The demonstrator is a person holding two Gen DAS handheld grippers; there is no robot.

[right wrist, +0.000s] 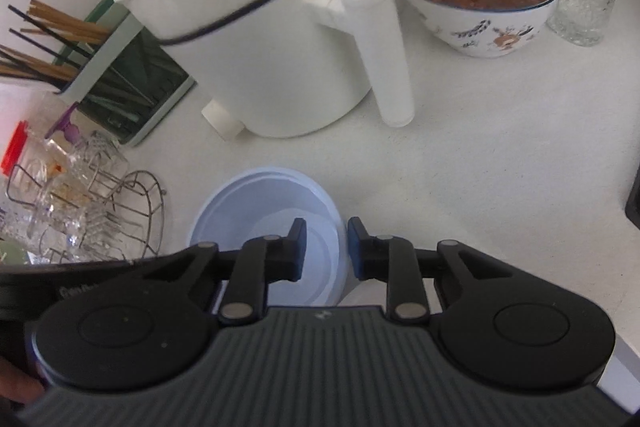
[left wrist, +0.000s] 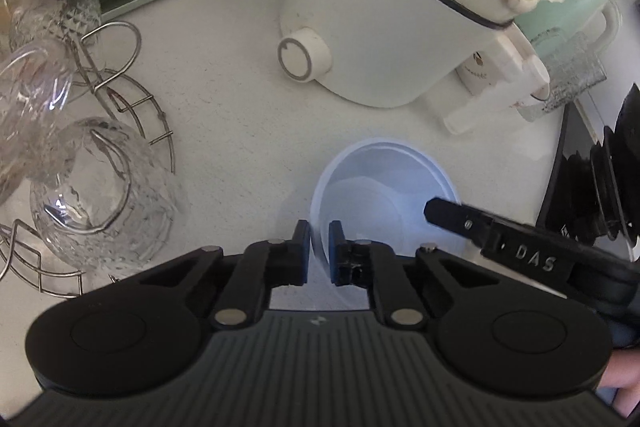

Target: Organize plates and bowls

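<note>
Left wrist view: the left gripper point(left wrist: 319, 253) has its fingers clenched on the near-left rim of a pale blue bowl point(left wrist: 384, 183) that sits on the white desk point(left wrist: 224, 99), near a white kettle point(left wrist: 372, 23). Right wrist view: the right gripper point(right wrist: 326, 249) has its fingers straddling the bowl's point(right wrist: 256, 207) right rim, seemingly released, though contact is hard to judge. Far right stands a food bowl point(right wrist: 480, 3); left, a wire rack point(right wrist: 136, 219) with glasses.
</note>
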